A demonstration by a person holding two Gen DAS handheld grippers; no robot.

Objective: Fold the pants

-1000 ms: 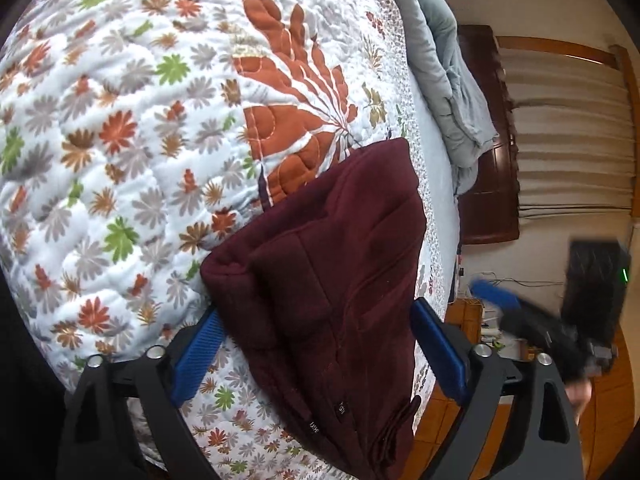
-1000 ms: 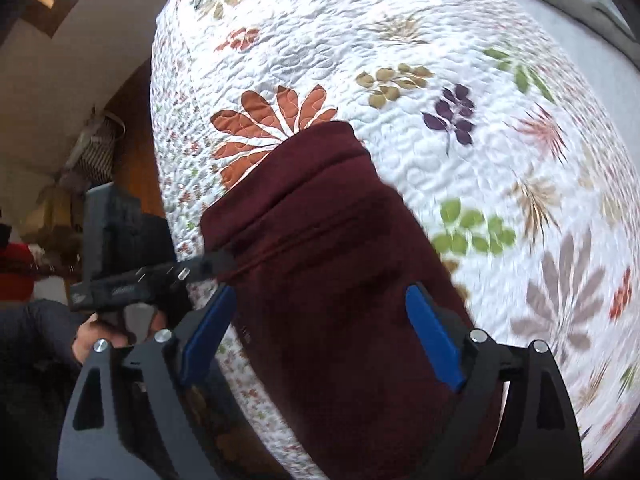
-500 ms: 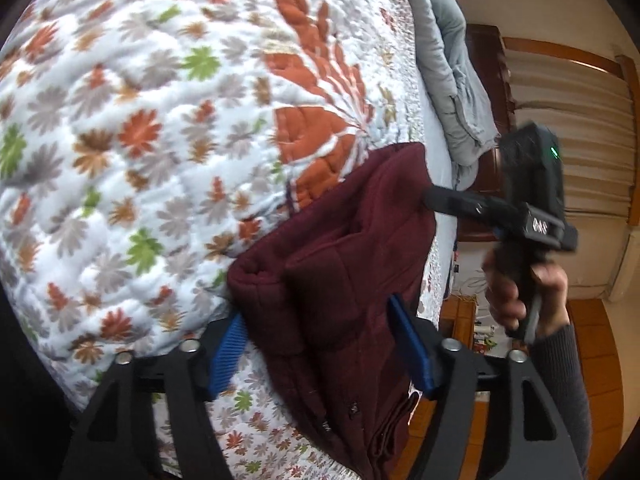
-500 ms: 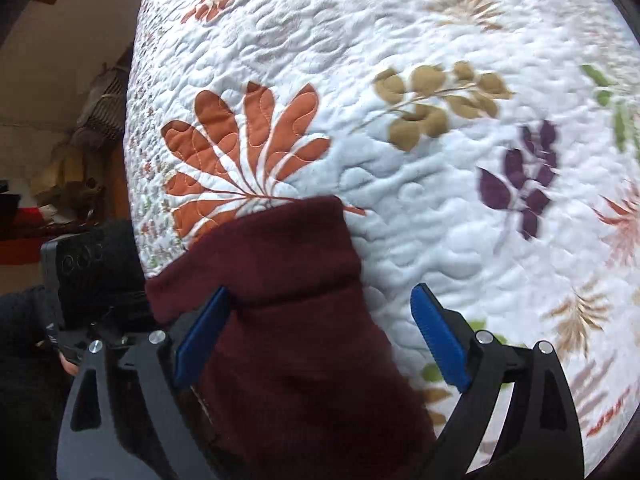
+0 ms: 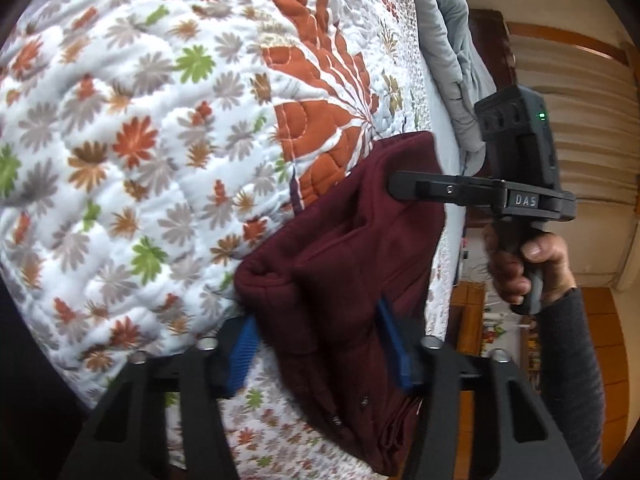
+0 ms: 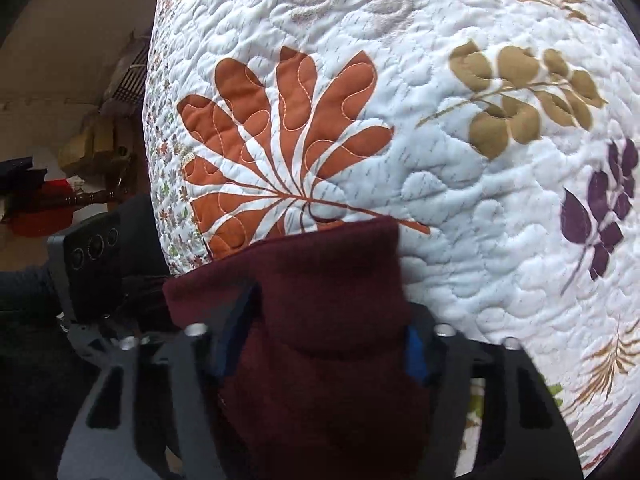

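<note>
Bed with white floral quilt (image 5: 120, 128); grey blanket (image 5: 452, 40) along its edge; dark wooden headboard (image 5: 490, 80); beige curtain (image 5: 588, 120); wooden floor (image 5: 600, 320).

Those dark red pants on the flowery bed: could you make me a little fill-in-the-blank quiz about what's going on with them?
1. The pants are dark ____ in colour.
2. They lie on a quilt printed with leaves and ____.
3. Each gripper's fingers carry pads coloured ____.
4. Beside the pants' far end, the quilt shows one big leaf coloured ____.

Missing words: red; flowers; blue; orange
</note>
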